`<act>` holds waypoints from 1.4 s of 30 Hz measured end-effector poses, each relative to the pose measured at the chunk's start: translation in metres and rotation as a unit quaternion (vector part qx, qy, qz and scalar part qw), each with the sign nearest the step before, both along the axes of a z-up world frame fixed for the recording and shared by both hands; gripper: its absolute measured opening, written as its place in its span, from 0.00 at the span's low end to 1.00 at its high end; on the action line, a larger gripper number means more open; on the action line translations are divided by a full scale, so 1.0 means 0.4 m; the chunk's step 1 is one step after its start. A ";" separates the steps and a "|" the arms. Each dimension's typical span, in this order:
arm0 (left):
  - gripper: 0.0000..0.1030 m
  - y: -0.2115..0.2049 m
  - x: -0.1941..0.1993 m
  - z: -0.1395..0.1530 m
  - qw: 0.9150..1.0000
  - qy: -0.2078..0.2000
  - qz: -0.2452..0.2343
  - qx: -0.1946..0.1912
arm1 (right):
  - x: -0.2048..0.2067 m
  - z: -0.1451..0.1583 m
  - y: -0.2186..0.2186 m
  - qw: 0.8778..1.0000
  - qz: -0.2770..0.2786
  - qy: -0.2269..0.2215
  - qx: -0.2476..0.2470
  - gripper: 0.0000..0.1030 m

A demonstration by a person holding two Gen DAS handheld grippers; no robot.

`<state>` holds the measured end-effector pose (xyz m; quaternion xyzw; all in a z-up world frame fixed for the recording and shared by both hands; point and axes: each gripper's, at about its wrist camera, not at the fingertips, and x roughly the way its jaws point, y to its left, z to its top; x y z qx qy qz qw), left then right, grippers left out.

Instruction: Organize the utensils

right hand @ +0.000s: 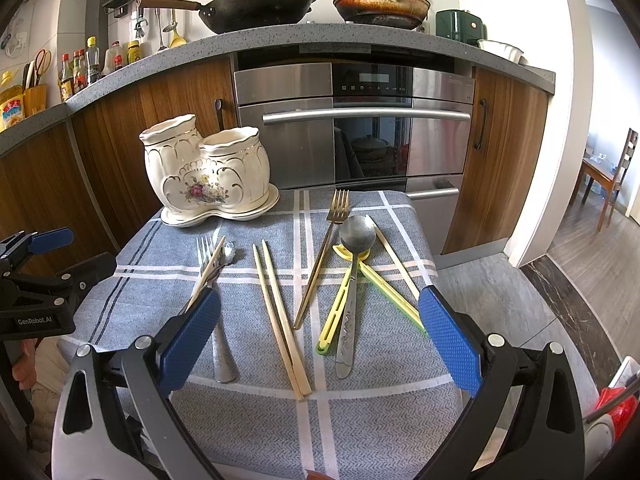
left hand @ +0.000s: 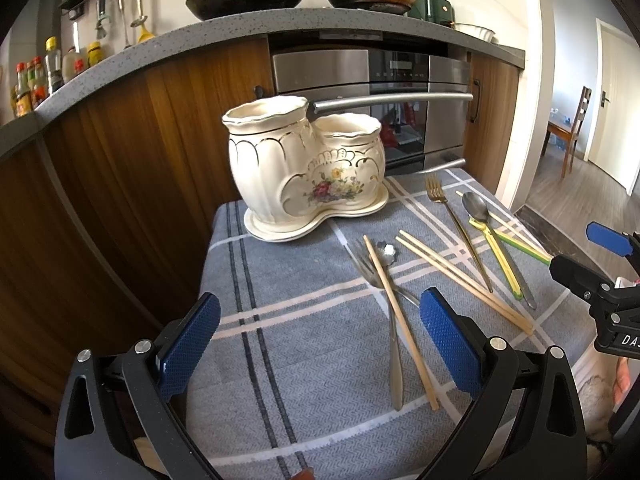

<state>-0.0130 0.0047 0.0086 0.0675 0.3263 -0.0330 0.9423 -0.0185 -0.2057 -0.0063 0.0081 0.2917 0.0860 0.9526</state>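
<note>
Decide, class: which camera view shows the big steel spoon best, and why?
The right wrist view: the steel spoon lies centred and whole, bowl to handle tip, across the yellow-green tongs. The left wrist view shows it small and slanted near the right edge, its handle largely merging with the tongs.

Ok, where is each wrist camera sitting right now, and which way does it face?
Left wrist: low over the near left of the checked cloth, facing the ceramic holder and the oven; its own open left tool shows, the right tool at the right edge.
Right wrist: near right, facing the oven; its own open right tool shows, the left tool at the left edge.
Shared: holder, cloth, paired chopsticks, forks, spoon.
</note>
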 end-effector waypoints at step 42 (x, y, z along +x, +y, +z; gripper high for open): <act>0.96 0.004 0.053 -0.025 1.000 0.001 -0.017 -0.002 | 0.066 -0.026 -0.022 1.000 -0.006 0.011 -0.002 0.95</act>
